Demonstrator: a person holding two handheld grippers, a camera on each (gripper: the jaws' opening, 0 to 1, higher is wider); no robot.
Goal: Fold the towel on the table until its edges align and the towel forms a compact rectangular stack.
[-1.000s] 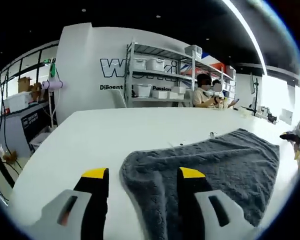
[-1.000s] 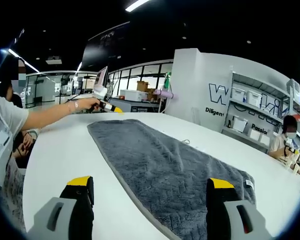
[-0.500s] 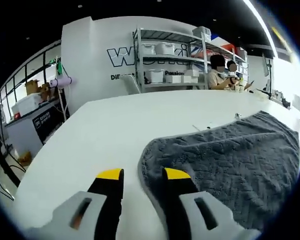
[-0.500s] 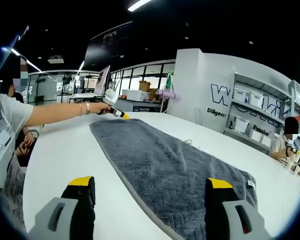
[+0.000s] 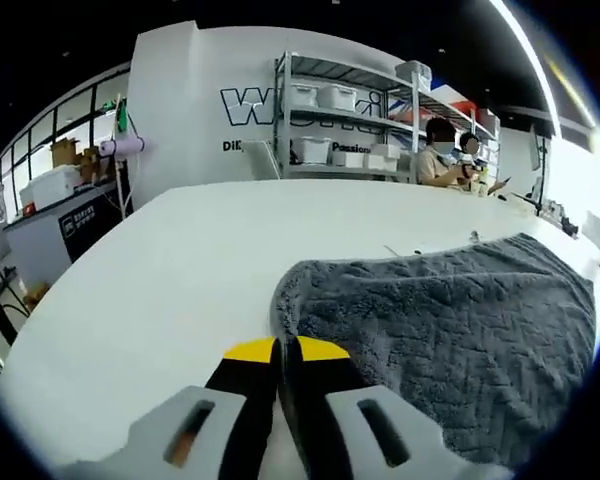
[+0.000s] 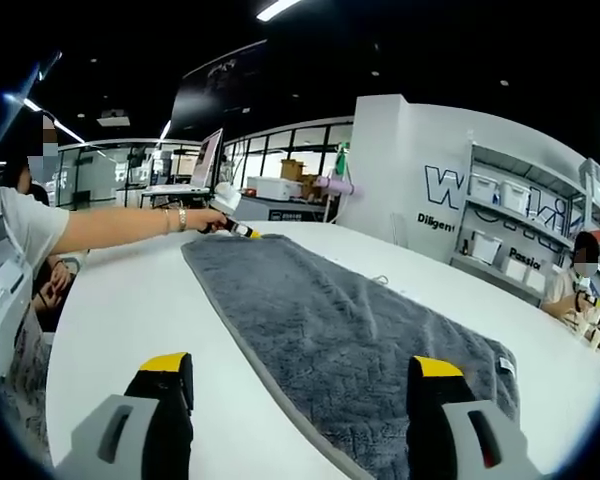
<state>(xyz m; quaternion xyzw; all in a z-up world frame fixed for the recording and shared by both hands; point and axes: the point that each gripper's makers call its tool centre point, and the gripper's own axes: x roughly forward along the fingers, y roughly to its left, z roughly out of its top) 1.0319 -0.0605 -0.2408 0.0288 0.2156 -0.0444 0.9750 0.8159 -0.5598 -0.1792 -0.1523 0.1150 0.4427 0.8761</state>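
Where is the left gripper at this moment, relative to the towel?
In the left gripper view, the left gripper is at the corner of the grey towel on the white table, its jaws nearly closed.

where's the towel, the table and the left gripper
towel (image 5: 450, 320), left gripper view, middle of the grey pile
table (image 5: 170, 270), left gripper view, bare white top
left gripper (image 5: 281, 350), left gripper view, between its yellow tips

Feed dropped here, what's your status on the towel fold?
Left tool shut on towel corner. Right tool open over the near end. Towel flat on the table, unfolded. Nothing in the way.
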